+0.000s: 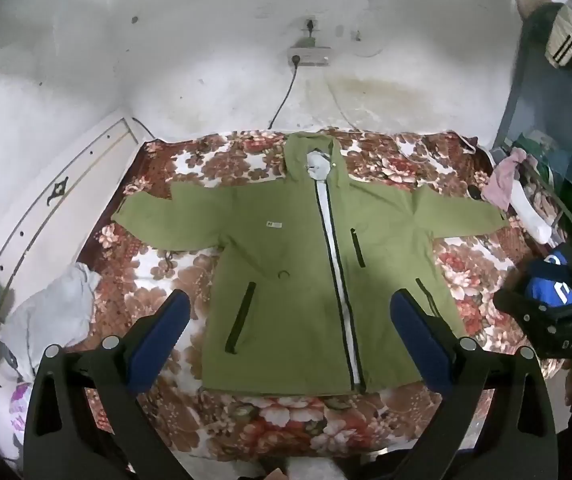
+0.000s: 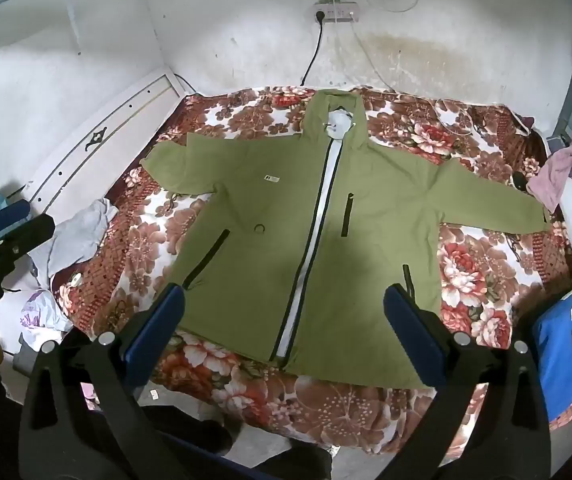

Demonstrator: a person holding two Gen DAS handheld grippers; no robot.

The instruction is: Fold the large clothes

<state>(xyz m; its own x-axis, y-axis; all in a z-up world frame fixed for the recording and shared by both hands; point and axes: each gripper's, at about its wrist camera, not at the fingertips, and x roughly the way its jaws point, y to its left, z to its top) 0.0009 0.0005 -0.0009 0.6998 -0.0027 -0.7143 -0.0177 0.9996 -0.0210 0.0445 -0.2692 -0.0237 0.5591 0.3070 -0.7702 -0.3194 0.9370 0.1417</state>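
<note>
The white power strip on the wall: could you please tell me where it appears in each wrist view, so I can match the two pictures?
Left wrist view: the power strip sits top centre, above the green jacket hood.
Right wrist view: it sits higher, near the top edge, slightly right of centre.
Shared landmark: the jacket's white zipper strip runs down from the hood below it.

A home bedroom: a bed (image 1: 145,264) under a floral blanket (image 2: 466,280), stained white walls (image 1: 205,60), a wall power strip (image 2: 336,14).
</note>
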